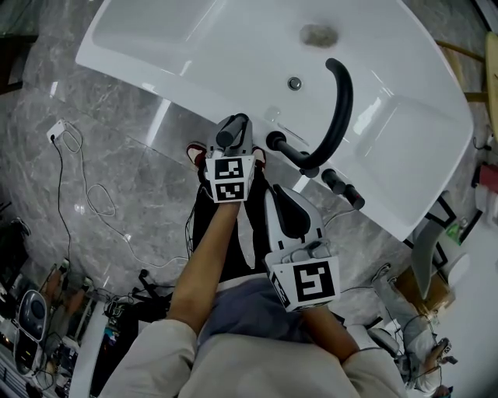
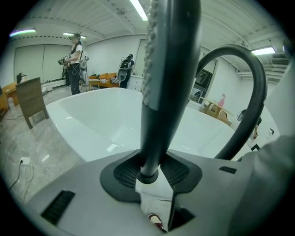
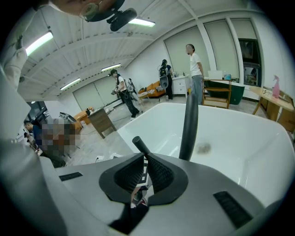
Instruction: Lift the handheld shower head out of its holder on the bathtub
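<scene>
The shower head (image 2: 167,78) stands upright on the near rim of the white bathtub (image 1: 179,39), just left of the black curved tap (image 1: 340,101). The left hand-held gripper (image 2: 150,174) is at that rim. Its jaws are closing, with the dark handle of the shower head between them, and the pads do not yet clearly press on it. The right hand-held gripper (image 3: 144,159) hangs back from the rim, its jaws together and empty.

Bright overhead strip lights (image 2: 138,8), glare on white bathtub (image 1: 159,118), fisheye-bent edges, dark corners.
</scene>
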Available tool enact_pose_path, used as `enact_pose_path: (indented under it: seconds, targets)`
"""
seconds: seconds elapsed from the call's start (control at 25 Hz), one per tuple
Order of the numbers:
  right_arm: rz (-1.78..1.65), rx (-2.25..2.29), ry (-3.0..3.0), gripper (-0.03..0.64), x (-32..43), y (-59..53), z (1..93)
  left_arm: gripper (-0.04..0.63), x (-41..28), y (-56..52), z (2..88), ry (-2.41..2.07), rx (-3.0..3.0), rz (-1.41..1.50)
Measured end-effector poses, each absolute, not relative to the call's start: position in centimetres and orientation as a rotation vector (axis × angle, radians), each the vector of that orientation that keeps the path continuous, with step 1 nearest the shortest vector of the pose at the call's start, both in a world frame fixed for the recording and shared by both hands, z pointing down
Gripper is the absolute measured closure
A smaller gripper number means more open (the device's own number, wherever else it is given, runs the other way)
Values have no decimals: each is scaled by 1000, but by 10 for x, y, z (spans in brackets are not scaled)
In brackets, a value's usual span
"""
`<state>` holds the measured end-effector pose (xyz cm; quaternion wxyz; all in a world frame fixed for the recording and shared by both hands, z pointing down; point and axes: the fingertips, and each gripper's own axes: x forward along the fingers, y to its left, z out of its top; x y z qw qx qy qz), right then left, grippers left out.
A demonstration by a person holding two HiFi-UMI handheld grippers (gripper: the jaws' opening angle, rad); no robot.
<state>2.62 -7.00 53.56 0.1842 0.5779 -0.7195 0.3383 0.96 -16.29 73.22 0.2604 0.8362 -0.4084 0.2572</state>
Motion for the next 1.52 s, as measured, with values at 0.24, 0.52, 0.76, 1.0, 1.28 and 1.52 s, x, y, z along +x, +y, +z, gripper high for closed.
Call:
enact_pose_path:
  seconds: [0.24,0.52,0.76,1.0,1.28,1.52]
  targets:
    - [936,1631,-2052,594,24,-71,528,457,8,-161,722,-1106,2263,690]
    - [907,1652,-2069,594,29,-73,517,457,-1,-159,711,-1114,2257,696]
    - [881,1673,-2087,594,37,-68,501,457,-4,-156,694,-1112,2273,711]
    - [843,1683,-2121,595,41,-69,484,457,-4,-157,669,-1106,2297,708]
    - [771,1691,-2187,594,39,-74,455,457,-7,-147,634,-1090,2324,705]
    - [728,1706,-2208,594,45,-68,437,457,-5,-133,608,-1078,2354,694]
